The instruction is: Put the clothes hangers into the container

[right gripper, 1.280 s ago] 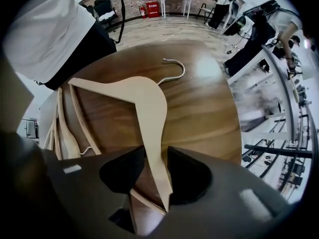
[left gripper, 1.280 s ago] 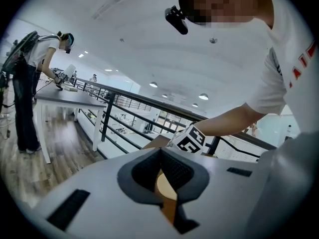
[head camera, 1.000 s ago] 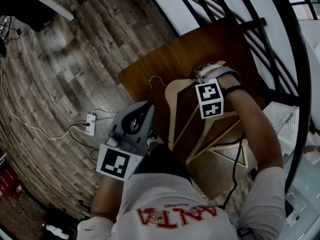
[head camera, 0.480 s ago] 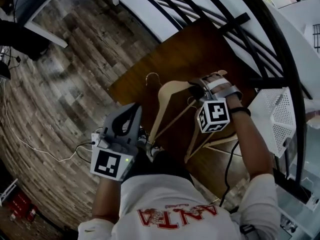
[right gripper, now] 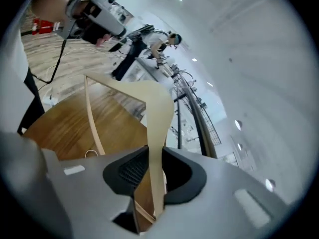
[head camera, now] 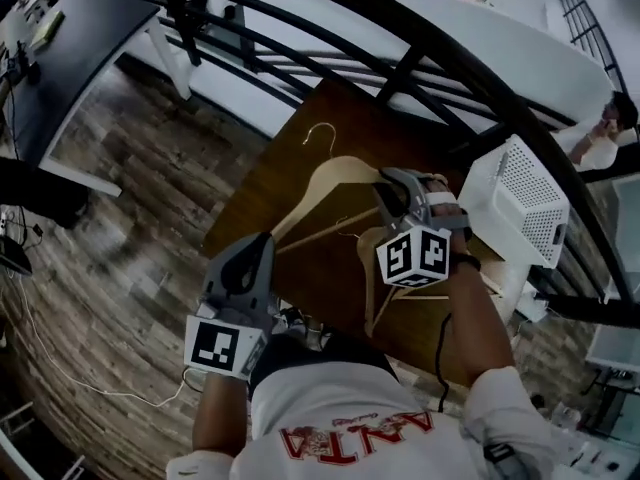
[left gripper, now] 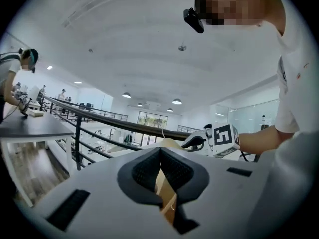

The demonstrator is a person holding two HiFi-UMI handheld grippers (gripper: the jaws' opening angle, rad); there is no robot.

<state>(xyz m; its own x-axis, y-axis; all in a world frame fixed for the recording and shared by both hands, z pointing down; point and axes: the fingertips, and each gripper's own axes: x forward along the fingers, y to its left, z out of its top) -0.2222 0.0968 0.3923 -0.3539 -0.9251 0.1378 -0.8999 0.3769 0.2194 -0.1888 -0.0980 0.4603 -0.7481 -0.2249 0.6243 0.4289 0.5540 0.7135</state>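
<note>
My right gripper (head camera: 386,190) (right gripper: 155,176) is shut on the shoulder of a pale wooden hanger (head camera: 322,182) (right gripper: 149,101). It holds the hanger tilted above the brown table (head camera: 325,283), with the metal hook (head camera: 320,134) pointing away. A second wooden hanger (head camera: 371,286) lies on the table under my right forearm. The white perforated container (head camera: 515,198) stands at the table's right side, apart from the held hanger. My left gripper (head camera: 258,246) (left gripper: 160,156) hovers off the table's near left edge, its pads together with nothing in them.
A black metal railing (head camera: 400,68) runs behind the table. A person (head camera: 608,128) stands beyond it at the top right. Wooden floor (head camera: 110,218) with a white cable lies to the left. A dark desk (head camera: 60,38) stands at the far left.
The right gripper has risen and rolled, lifting one hanger off the table. The left gripper has risen too. The head view has tilted up, so more of the white container shows.
</note>
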